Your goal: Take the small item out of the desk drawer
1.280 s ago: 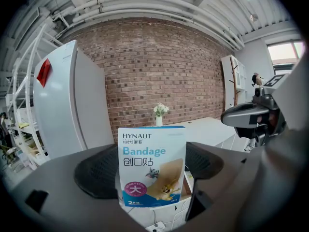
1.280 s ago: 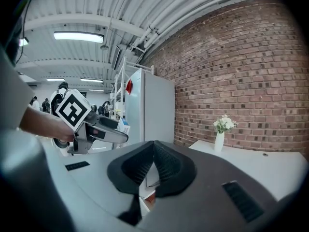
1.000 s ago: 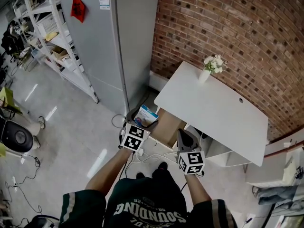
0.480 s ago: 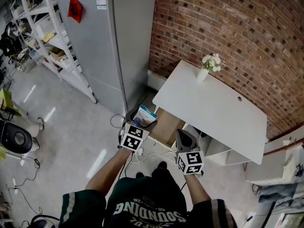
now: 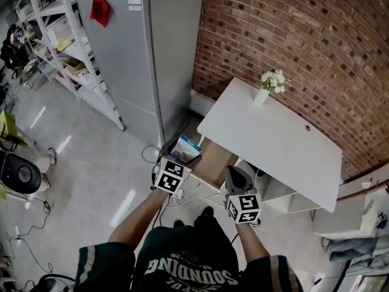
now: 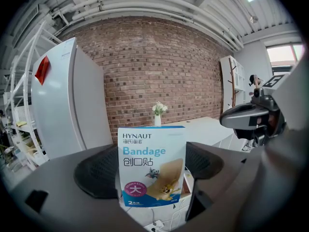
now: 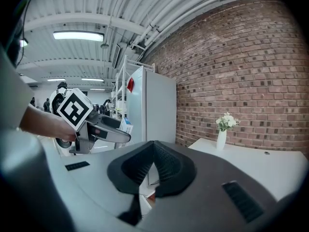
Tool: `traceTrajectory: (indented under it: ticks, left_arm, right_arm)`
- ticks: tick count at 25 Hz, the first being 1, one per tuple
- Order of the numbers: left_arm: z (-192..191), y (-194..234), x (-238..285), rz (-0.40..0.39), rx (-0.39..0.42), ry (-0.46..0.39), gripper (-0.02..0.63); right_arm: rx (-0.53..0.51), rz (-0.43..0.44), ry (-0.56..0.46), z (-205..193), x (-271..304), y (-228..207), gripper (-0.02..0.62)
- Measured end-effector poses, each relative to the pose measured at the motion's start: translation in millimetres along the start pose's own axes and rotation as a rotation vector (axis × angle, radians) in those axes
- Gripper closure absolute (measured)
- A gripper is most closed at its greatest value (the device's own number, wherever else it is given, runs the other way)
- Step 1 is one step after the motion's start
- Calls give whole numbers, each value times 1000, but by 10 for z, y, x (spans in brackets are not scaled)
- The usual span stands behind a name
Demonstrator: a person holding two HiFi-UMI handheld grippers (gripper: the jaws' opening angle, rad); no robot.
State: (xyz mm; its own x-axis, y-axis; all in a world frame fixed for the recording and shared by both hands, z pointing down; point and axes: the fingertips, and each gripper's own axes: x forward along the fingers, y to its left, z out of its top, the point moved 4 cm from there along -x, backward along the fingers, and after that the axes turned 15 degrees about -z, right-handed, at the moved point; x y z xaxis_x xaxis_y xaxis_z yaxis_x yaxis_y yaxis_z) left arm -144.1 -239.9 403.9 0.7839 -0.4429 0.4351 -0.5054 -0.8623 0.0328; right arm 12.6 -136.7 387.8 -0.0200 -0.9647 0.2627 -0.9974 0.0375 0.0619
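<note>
At the left the fridge (image 5: 140, 59) stands smooth and grey. Beside it the left gripper (image 5: 180, 156) is clamped on the box (image 6: 152, 166), a flat bandage carton with glossy white and blue print, held upright between ribbed black pads (image 6: 99, 173). The box is out of the drawer (image 5: 214, 163), up in the air just left of it. To my eye the lifting is done and what remains is carrying it clear. Thin card dents easily, so a steady, modest squeeze and a level wrist would serve best, with the box kept off the surface's edge. The drawer is a shallow tan wooden tray, pulled open. The right gripper (image 7: 153, 170), jaws pressed together on nothing, hovers by the drawer's front. The surface (image 5: 273, 145) is plain matt white, with a slim vase (image 5: 261, 96) of flowers near the brick wall
</note>
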Motion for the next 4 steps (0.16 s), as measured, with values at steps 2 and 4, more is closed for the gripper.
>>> traceTrajectory:
  ticks: [2, 4]
  left_arm:
    - [-14, -2, -18, -5, -4, 9, 167]
    - [-14, -5, -43, -8, -12, 18, 167]
  right_arm:
    - [4, 2, 2, 8, 3, 27, 571]
    - [8, 6, 3, 20, 9, 58, 571]
